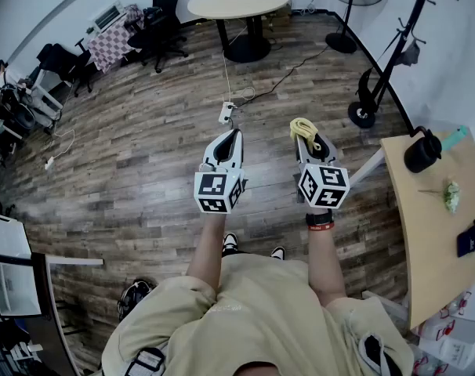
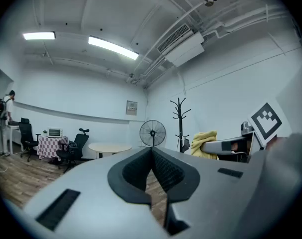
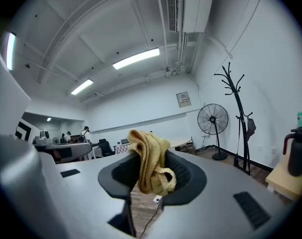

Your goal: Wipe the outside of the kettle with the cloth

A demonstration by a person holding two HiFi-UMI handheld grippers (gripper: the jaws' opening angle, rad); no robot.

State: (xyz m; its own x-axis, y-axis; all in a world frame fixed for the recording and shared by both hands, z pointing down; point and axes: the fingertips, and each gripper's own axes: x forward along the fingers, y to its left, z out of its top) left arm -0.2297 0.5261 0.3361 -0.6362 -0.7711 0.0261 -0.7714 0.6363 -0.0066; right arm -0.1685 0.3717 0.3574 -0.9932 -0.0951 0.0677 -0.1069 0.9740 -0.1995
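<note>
Apparently cloth clamped between right gripper fingers.

Right of the right gripper stands a wooden table bearing a black kettle, a small green thing and a dark blue pouch, while a white power strip lies on the plank floor ahead of the left gripper.

Ceiling strip lights give bright, even light; fisheye edges darken; left claw looks soft.
</note>
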